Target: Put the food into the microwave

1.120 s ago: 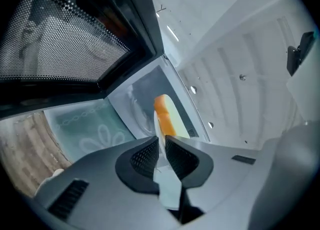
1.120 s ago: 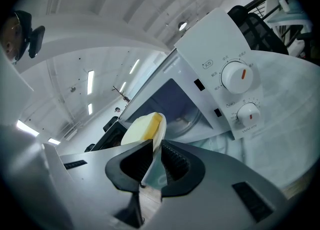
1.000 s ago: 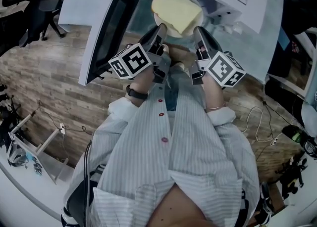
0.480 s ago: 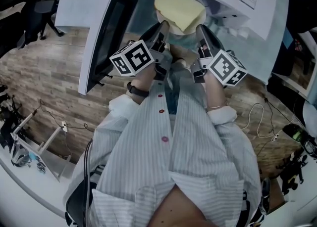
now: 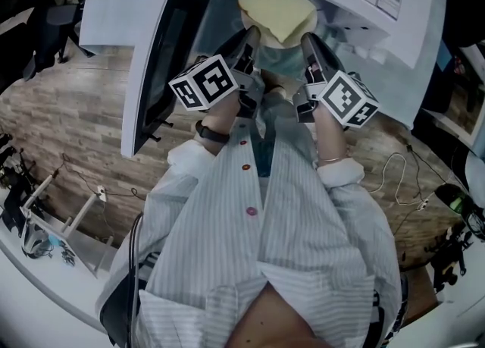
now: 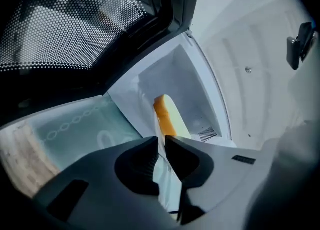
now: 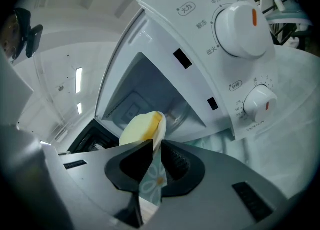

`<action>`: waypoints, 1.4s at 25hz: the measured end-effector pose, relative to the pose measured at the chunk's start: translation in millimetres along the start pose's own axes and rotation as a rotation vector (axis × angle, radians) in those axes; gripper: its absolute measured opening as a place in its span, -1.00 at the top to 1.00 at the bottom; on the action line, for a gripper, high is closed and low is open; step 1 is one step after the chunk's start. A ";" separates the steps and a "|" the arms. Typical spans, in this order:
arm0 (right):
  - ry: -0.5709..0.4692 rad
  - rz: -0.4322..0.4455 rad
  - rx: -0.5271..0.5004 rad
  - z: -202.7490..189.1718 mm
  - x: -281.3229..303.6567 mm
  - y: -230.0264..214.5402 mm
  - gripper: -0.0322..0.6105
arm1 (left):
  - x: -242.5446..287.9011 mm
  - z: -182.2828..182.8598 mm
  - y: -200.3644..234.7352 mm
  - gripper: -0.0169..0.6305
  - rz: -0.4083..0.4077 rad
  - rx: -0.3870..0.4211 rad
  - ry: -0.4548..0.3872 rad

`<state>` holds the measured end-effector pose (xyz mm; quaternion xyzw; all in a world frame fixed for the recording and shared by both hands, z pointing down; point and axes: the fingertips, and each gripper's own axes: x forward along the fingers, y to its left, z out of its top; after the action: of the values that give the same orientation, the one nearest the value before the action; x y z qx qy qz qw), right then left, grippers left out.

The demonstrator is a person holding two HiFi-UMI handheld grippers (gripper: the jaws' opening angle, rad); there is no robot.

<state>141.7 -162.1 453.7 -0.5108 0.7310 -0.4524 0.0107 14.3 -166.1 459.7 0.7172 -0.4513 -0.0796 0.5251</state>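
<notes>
Striped cotton shirt [image 5: 303, 225] nearest, cuffs rolled, dark watch [image 5: 208, 133] on the left wrist.

Left gripper [image 6: 161, 141]: matte black jaws clamped on the thin rim of the plate [image 7: 152, 181], which shows edge-on between ribbed pads. Right gripper [image 7: 152, 146]: same, jaws pinched on the opposite rim. The plate is glossy, pale teal, with a daisy print. It hangs between the two and rests on nothing visible.

Food [image 5: 276, 9] lies on the plate. It's a flat, rounded slab with a pale yellow top and an orange-brown edge, like a crust. It sits at the mouth of the microwave [image 7: 200, 38]; in the head view its far end is tucked under the top panel.

The microwave is a smooth white box with two round white knobs [image 7: 240, 23] on the right panel. Door [image 5: 163, 51] is swung open to the left: dark frame, perforated mesh window. The cavity [image 6: 185, 83] has plain white walls.
</notes>
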 end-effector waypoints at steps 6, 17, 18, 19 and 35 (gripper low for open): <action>-0.016 -0.020 -0.008 3.9 14.7 -7.7 0.68 | 16.4 6.3 6.8 0.82 -0.005 0.007 0.006; -0.031 -0.067 -0.022 8.4 34.8 -24.5 0.68 | 42.1 15.4 17.0 0.82 0.003 0.028 0.013; -0.033 -0.066 -0.019 8.4 36.4 -24.6 0.68 | 43.6 16.6 17.7 0.82 0.006 0.036 0.013; -0.035 -0.065 -0.016 8.4 38.2 -24.7 0.68 | 44.9 17.8 18.9 0.82 0.010 0.044 0.013; -0.075 -0.078 -0.037 17.3 56.1 -29.3 0.68 | 61.4 27.6 27.7 0.80 0.034 0.060 -0.004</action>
<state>144.8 -217.8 488.2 -0.5557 0.7178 -0.4192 0.0109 18.1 -231.0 492.6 0.7244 -0.4668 -0.0586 0.5038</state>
